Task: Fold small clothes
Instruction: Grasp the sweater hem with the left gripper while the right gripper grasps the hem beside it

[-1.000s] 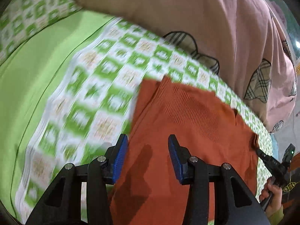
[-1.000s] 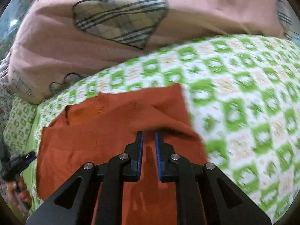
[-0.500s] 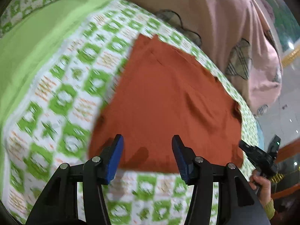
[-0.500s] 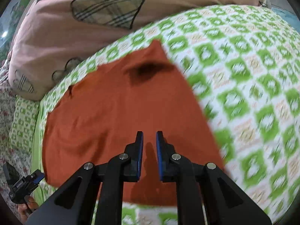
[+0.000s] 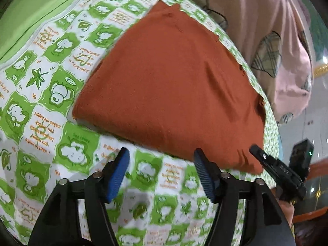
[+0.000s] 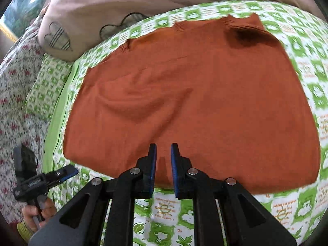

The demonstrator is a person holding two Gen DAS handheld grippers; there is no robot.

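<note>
A rust-orange knitted garment (image 5: 172,82) lies flat and folded on a green-and-white patterned bedsheet (image 5: 51,102); it also shows in the right wrist view (image 6: 194,102). My left gripper (image 5: 162,170) is open and empty, raised above the sheet just in front of the garment's near edge. My right gripper (image 6: 163,160) has its jaws a narrow gap apart with nothing between them, hovering over the garment's near edge. Each gripper shows in the other's view: the right one (image 5: 276,172) and the left one (image 6: 45,178).
A pink quilt with plaid hearts (image 6: 123,6) is piled behind the garment, also in the left wrist view (image 5: 276,41). A floral cover (image 6: 14,82) lies at the left. A plain green sheet band (image 5: 30,16) lies at the far left.
Both grippers have pulled back and risen from the garment toward its near edge. The garment lies still and now shows whole. The left gripper stays open; the right stays almost closed.
</note>
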